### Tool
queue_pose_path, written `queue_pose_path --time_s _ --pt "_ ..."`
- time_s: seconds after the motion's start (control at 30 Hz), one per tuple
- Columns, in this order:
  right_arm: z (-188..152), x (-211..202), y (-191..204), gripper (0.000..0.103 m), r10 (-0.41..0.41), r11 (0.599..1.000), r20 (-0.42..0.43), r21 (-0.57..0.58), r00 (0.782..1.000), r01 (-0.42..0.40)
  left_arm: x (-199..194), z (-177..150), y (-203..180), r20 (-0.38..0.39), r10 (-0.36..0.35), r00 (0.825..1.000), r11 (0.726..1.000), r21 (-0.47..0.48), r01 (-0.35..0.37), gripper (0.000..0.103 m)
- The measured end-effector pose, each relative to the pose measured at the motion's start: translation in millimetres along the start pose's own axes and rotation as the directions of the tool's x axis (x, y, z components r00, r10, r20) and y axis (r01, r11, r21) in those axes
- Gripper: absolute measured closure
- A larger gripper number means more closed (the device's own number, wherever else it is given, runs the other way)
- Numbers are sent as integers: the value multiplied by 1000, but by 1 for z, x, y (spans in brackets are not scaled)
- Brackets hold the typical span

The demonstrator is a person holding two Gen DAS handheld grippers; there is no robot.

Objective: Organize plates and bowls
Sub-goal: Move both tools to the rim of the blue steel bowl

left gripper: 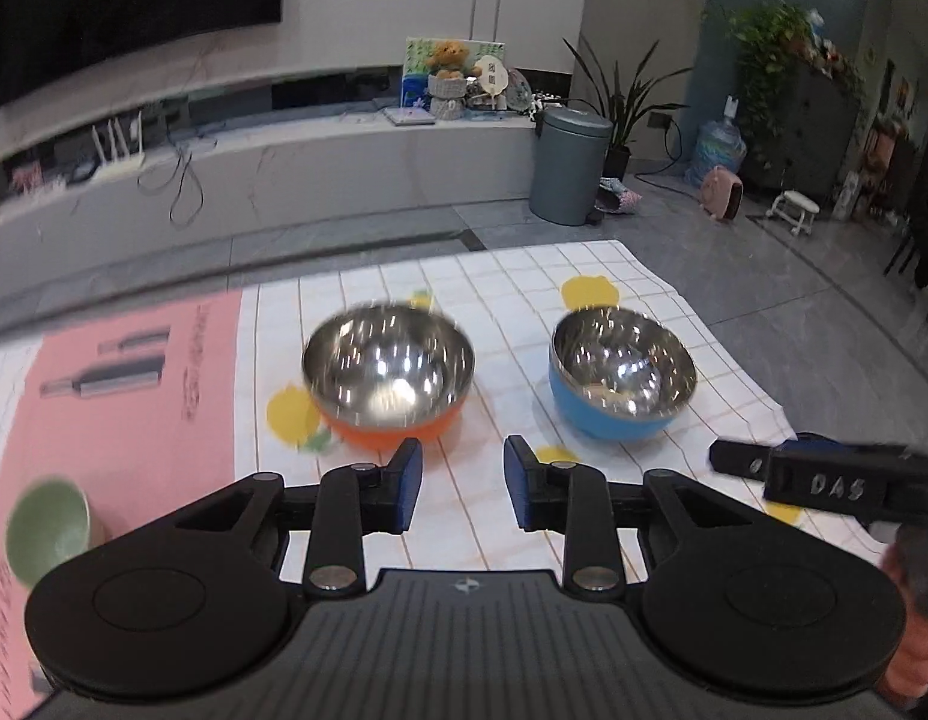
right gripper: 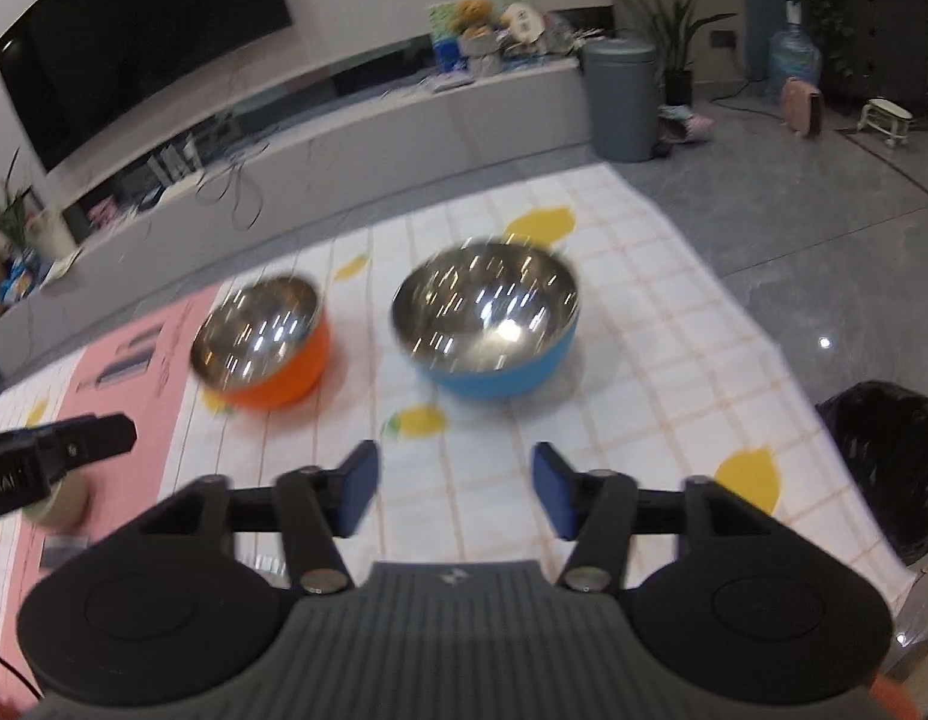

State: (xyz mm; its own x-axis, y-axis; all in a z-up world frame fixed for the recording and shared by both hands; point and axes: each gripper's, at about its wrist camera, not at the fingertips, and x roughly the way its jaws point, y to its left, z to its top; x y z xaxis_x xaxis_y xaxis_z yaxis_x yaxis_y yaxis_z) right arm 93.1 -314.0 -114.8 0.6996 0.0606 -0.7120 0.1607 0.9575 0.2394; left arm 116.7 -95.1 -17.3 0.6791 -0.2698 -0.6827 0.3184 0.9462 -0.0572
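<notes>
Both empty grippers hover, seemingly short of the bowls.

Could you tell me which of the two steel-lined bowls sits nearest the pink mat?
The orange bowl; it stands beside the pink mat, while the blue bowl stands farther right.

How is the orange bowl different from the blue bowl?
The orange bowl is orange outside and the blue bowl is blue. The orange bowl sits to the left, nearer the pink sheet, and the blue bowl sits nearer the cloth's right edge. Both are shiny metal inside, empty, upright, and apart from each other.
</notes>
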Motion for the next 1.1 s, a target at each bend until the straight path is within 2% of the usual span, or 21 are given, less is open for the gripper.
queue_pose_path --time_s 0.1,0.3,0.53,0.63,0.77,0.97,1.1 --pt "18 1 -3 35 -23 1000 51 10 998 22 15 15 -5 -6 -11 1000 1000 -3 11 68" --pt "49 24 -19 35 -45 991 73 128 996 36 58 42 0 -66 -68 995 994 -93 62 67" --pt "61 68 -39 39 -96 970 -3 225 995 94 111 51 -10 -122 -127 984 981 -162 107 59" --pt "59 84 -50 41 -121 956 -30 265 992 125 132 50 -22 -148 -104 983 986 -141 83 56" --pt "57 105 -61 45 -95 940 -81 321 992 116 154 45 -37 -194 -75 978 991 -122 52 56" --pt "54 122 -63 54 -99 938 -117 322 988 132 174 36 -42 -242 -40 970 993 -117 12 56" --pt "52 130 -67 60 -88 934 -135 335 987 128 178 37 -42 -242 -27 970 993 -114 -1 59"
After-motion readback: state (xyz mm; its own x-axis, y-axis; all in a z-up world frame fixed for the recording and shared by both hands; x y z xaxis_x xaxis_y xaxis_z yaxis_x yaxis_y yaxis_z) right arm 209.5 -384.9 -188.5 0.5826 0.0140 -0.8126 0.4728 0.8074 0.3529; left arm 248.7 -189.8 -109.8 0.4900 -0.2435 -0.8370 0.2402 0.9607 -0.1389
